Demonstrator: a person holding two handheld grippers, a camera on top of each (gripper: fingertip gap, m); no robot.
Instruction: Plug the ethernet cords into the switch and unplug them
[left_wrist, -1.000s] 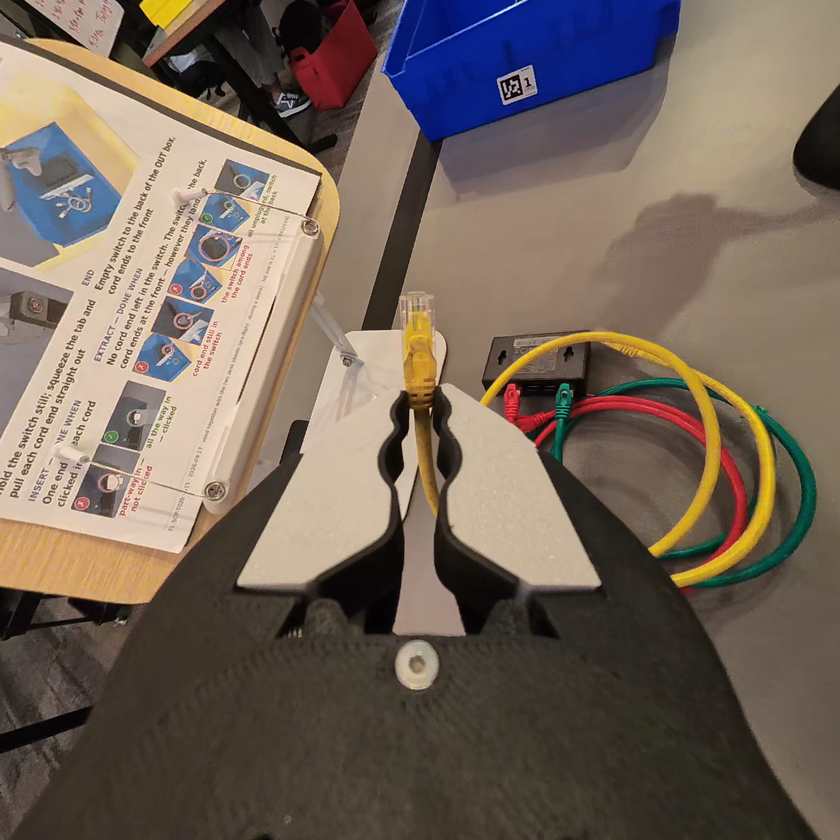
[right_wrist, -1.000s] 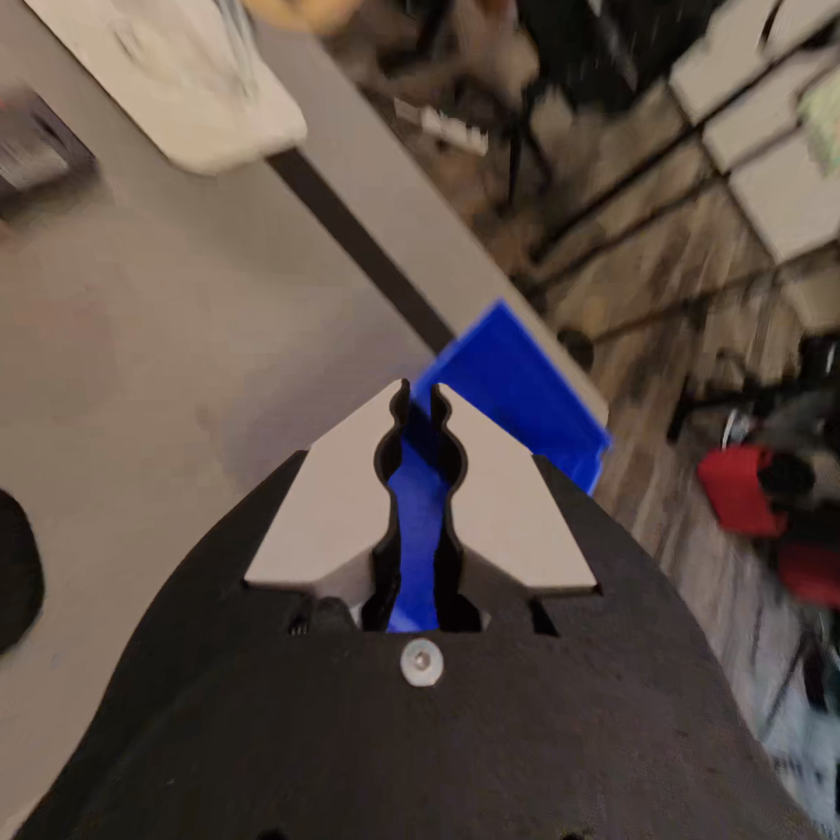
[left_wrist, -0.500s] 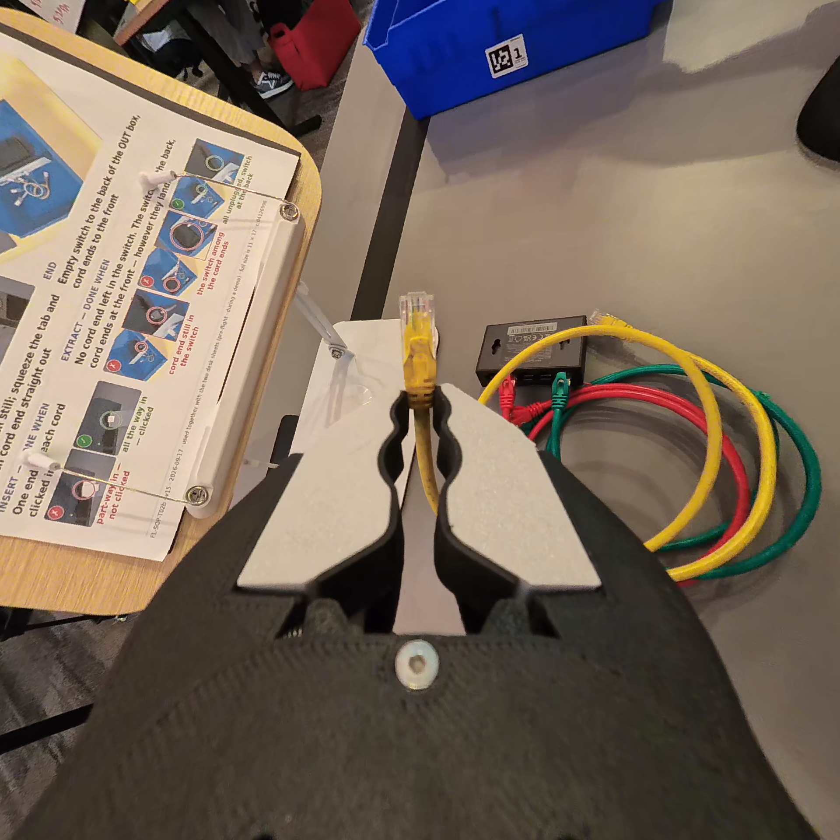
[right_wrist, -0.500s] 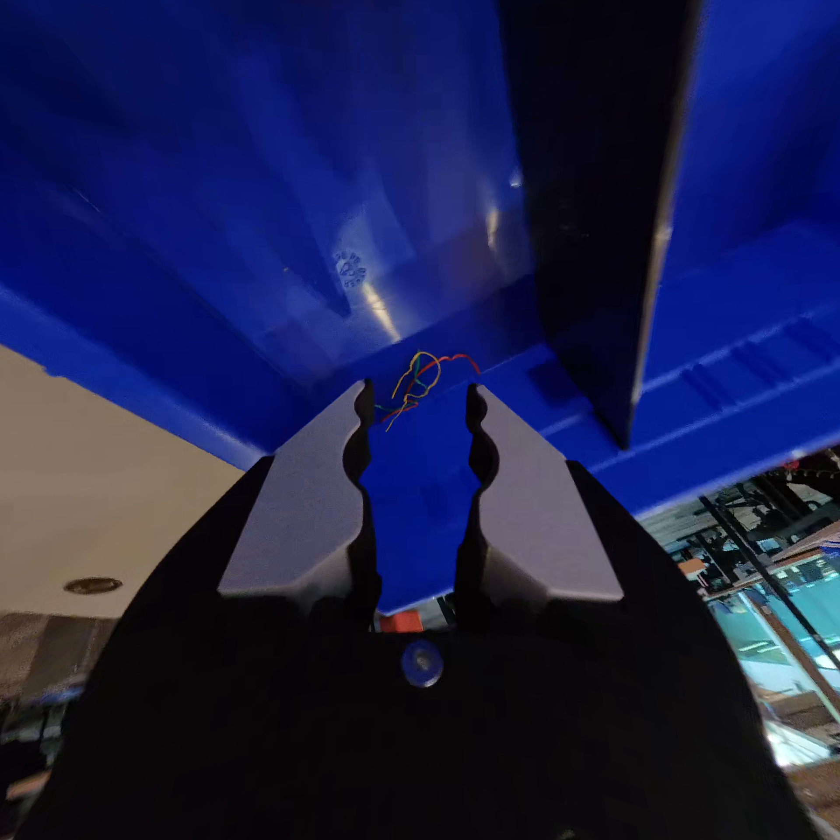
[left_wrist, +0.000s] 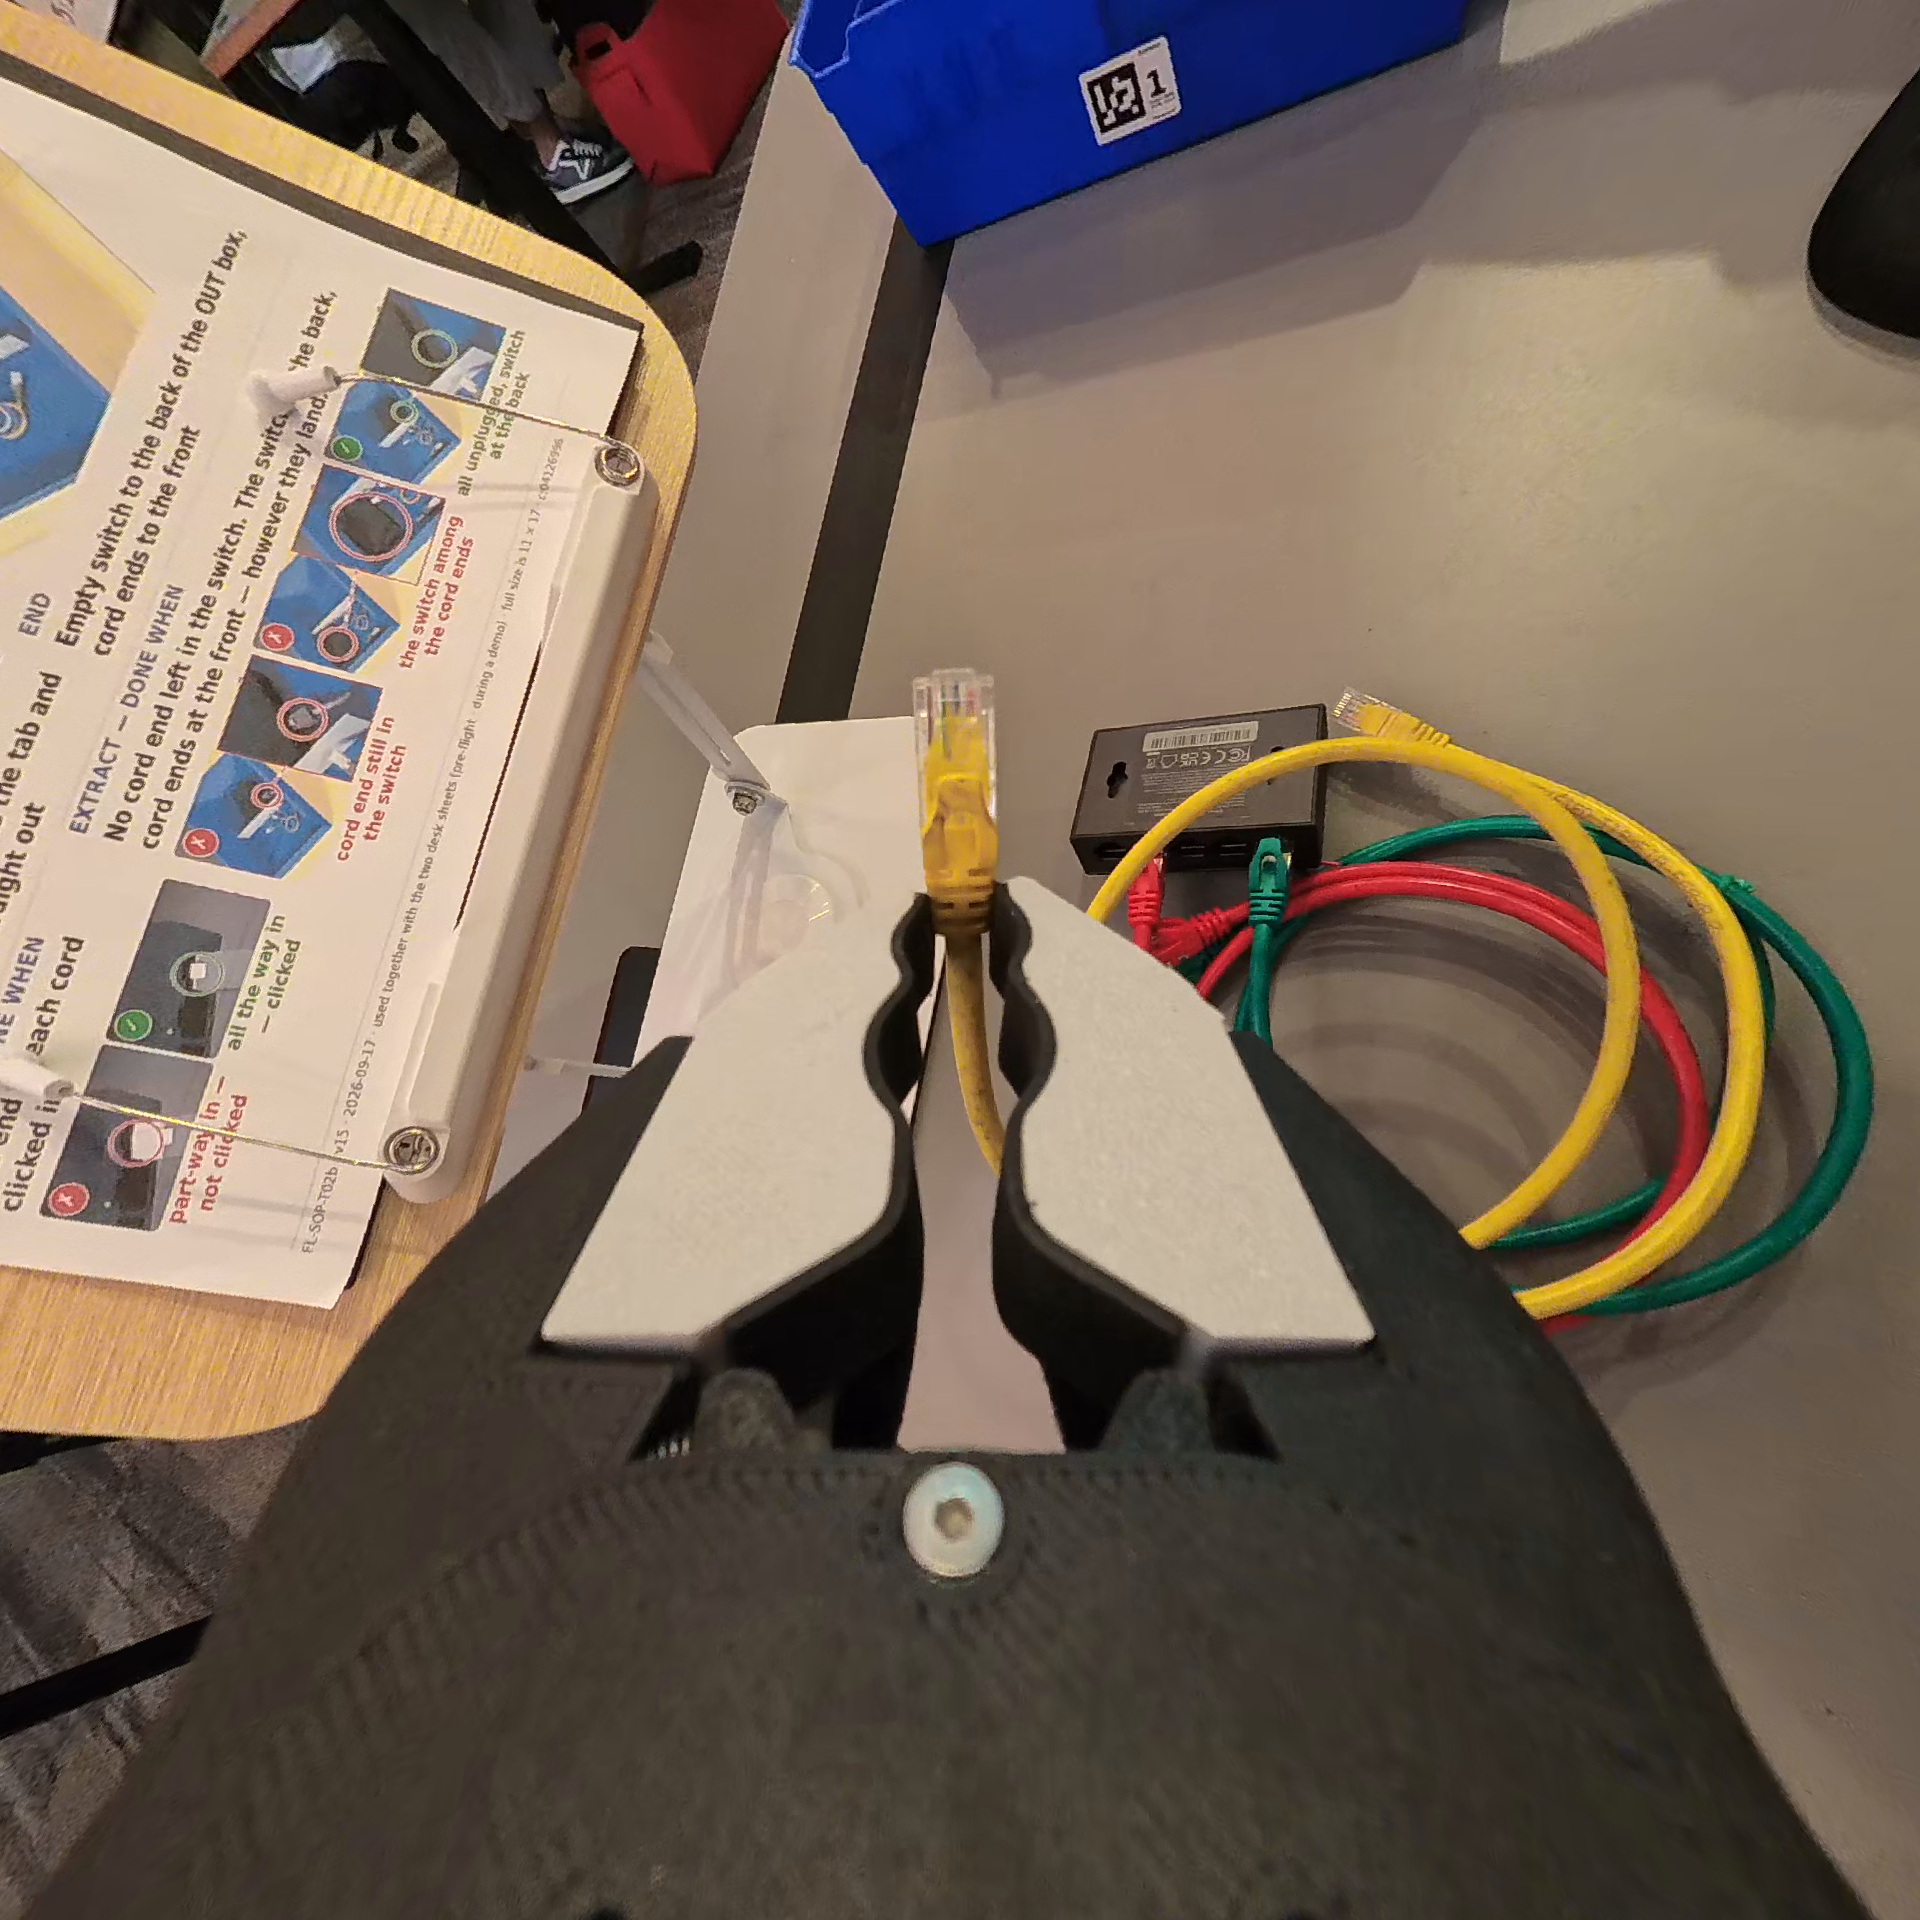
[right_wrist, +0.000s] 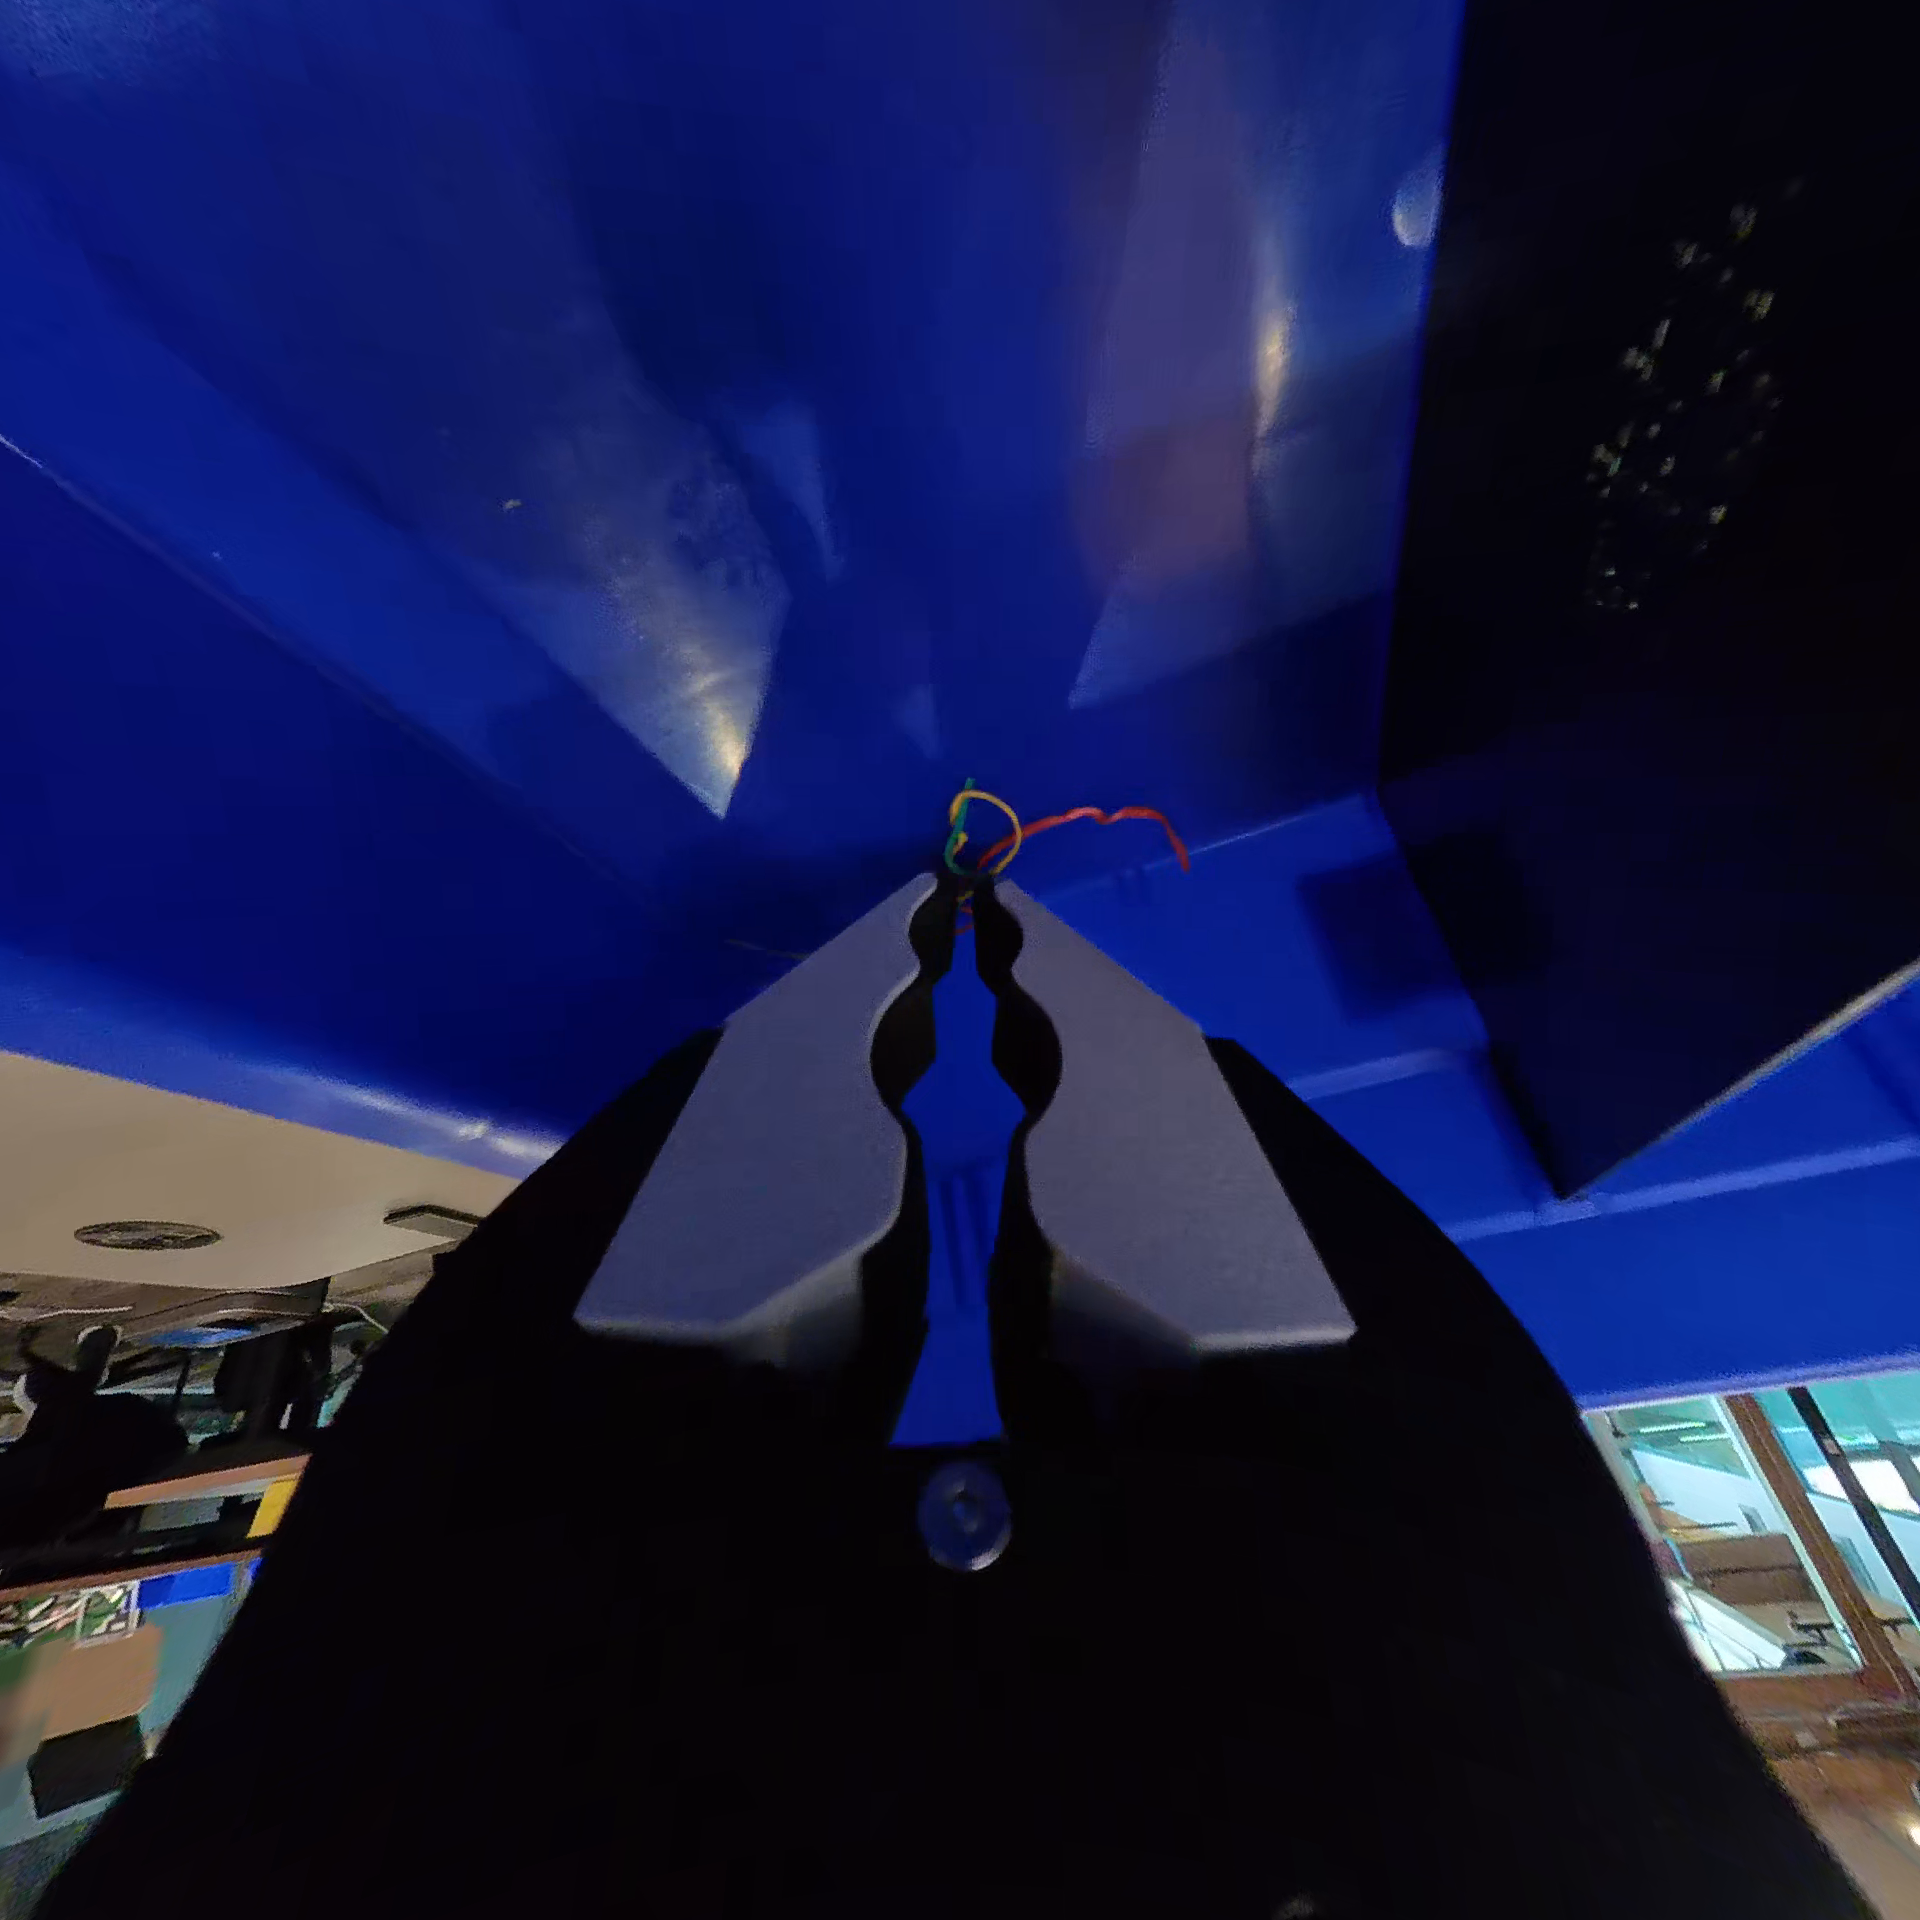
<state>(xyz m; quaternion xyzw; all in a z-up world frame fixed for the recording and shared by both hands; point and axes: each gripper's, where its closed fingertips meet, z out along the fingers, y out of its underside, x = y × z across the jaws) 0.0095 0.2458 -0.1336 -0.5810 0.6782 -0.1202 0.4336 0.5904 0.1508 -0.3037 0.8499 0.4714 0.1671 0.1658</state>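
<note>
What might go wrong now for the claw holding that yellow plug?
The left claw pinches the yellow cord just behind its plug, so the plug could tilt and miss a port. The red cord and green cord loop through the same coil, so pulling might drag them or shift the switch.

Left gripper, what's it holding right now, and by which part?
The left gripper is shut on the yellow cord, pinching the boot just behind its clear plug.
</note>
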